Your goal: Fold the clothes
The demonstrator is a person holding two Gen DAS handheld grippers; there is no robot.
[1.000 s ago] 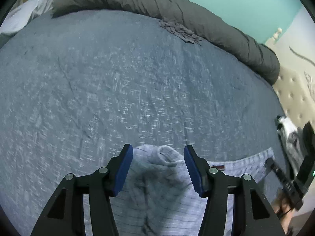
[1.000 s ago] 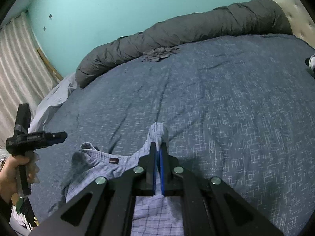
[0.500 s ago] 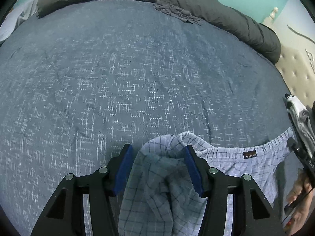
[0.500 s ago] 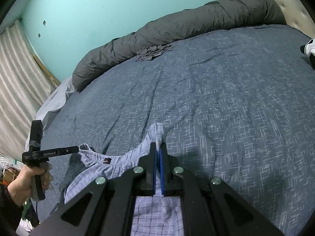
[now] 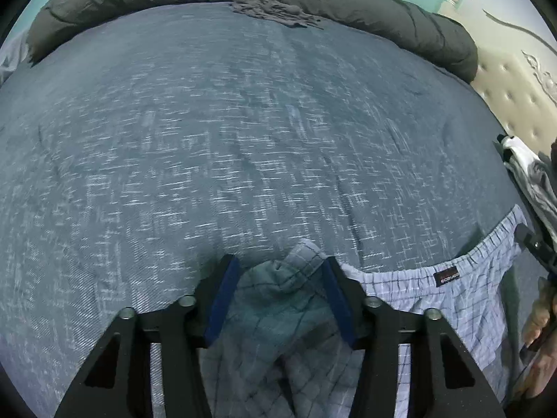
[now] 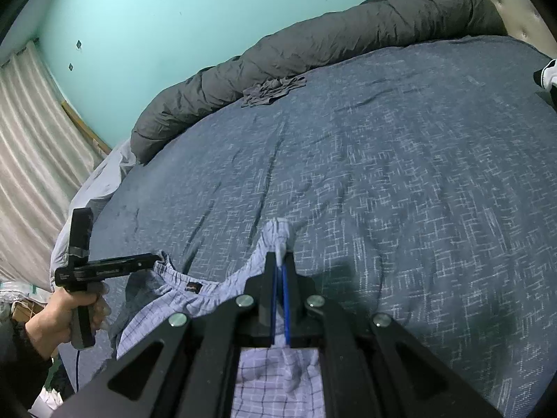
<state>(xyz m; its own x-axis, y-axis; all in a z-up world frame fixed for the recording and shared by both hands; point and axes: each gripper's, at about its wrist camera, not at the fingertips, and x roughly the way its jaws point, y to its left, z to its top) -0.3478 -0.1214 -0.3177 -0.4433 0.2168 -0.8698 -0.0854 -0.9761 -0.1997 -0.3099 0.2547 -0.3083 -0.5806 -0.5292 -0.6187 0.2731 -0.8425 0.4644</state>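
Observation:
Light blue plaid boxer shorts (image 5: 417, 299) lie near the front edge of the bed, with a dark label (image 5: 446, 275) on the waistband. My left gripper (image 5: 280, 271) is open, its blue pads either side of the bunched left end of the waistband. My right gripper (image 6: 279, 264) is shut on the right end of the waistband, and a tuft of cloth (image 6: 278, 233) sticks out past the tips. The shorts (image 6: 174, 299) stretch from there to the left gripper (image 6: 153, 259), held in a hand.
A dark blue bedspread (image 5: 243, 139) covers the bed. A rolled grey duvet (image 6: 313, 55) lies along the far edge, with a small grey garment (image 6: 271, 90) beside it. A tufted beige headboard (image 5: 515, 101) and some clothes (image 5: 529, 174) are at right.
The left gripper has dropped and moved forward, so the bunched waistband end now sits between its open pads. The right gripper stays shut on the other end and has barely moved.

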